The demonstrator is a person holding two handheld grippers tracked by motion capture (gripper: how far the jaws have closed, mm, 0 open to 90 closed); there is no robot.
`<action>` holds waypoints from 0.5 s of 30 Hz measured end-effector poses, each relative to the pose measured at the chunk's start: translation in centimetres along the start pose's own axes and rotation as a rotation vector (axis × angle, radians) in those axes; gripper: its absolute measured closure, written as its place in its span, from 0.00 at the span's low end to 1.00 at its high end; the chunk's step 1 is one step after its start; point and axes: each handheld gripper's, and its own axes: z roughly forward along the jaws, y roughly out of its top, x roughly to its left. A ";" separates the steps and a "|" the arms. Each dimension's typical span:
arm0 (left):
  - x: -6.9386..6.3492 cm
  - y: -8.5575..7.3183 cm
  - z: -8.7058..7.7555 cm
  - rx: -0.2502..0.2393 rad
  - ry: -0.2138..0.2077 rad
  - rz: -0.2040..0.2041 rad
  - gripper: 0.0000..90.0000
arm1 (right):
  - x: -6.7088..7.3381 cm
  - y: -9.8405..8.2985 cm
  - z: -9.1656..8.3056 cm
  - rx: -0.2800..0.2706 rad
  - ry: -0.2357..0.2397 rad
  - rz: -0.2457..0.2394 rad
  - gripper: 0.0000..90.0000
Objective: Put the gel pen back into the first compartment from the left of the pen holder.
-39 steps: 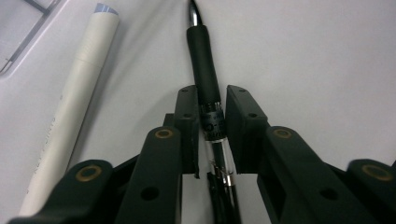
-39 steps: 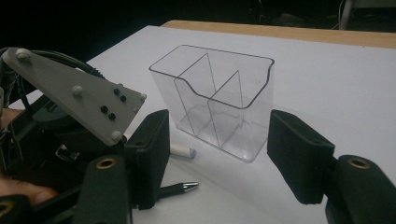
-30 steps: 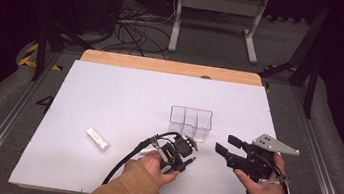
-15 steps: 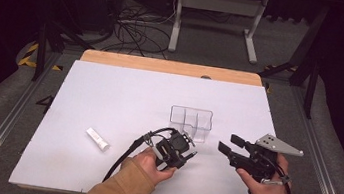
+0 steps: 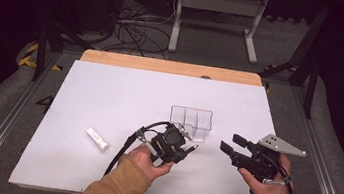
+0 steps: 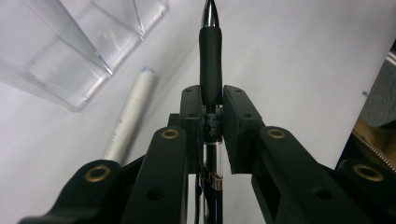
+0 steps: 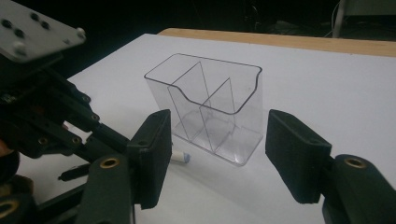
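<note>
Left tongs (image 6: 212,119) are clamped on a pen (image 6: 211,70); print on its barrel is too blurred to read. The left gripper view also shows a white marker (image 6: 130,116) lying just beside the clear organiser (image 5: 191,119). Right tongs (image 7: 215,154) stand wide open, holding nothing, facing the organiser's three compartments. A white tube (image 5: 98,139) lies well left on the bench (image 5: 110,94).

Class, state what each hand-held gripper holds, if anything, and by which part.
Left hand-held gripper clamps a black pen just behind its rubber grip. Right hand-held gripper is open, holding nothing.
</note>
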 end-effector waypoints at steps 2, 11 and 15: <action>0.2 0.0 -0.5 -0.035 -0.007 0.004 0.88 | 0.0 0.0 -0.1 -0.003 -0.001 0.003 0.47; 1.0 0.4 -2.6 -0.148 0.011 0.003 0.88 | 0.0 0.0 -0.1 -0.002 0.001 0.000 0.47; 1.5 0.6 -3.5 -0.202 -0.009 0.002 0.88 | 0.0 0.0 -0.1 -0.001 0.002 0.001 0.47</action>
